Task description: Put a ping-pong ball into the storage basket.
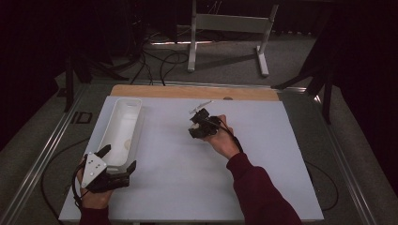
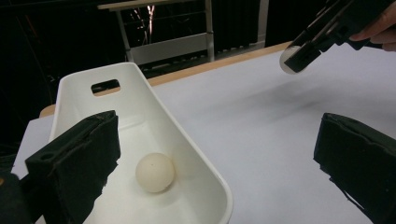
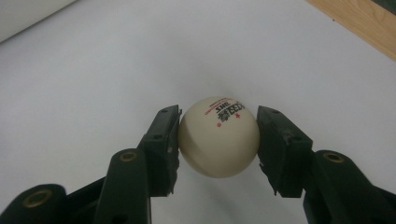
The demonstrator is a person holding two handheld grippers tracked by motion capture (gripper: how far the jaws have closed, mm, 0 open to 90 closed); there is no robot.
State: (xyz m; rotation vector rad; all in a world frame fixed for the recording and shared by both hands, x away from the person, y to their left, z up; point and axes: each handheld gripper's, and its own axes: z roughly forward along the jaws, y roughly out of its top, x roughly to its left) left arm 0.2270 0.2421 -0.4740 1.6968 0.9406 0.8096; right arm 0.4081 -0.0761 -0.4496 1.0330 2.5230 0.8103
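My right gripper [image 3: 218, 122] is shut on a cream ping-pong ball [image 3: 218, 137] with red and black print, one pad on each side, just above the white tabletop. In the high view the right gripper [image 1: 196, 124] sits at mid-table, and from the left gripper view that ball [image 2: 292, 59] shows between its jaws. My left gripper [image 1: 119, 157] stands open at the near end of a long white bin [image 1: 134, 101]. Its jaws [image 2: 217, 133] are spread wide with nothing between them. A second cream ball [image 2: 155, 172] lies inside the bin [image 2: 140, 70].
The white tabletop [image 1: 187, 183] stretches between the two hands. A wooden strip [image 1: 187, 91] runs along its far edge. Beyond it, on the dark floor, stands a white metal frame [image 1: 225, 23] among cables.
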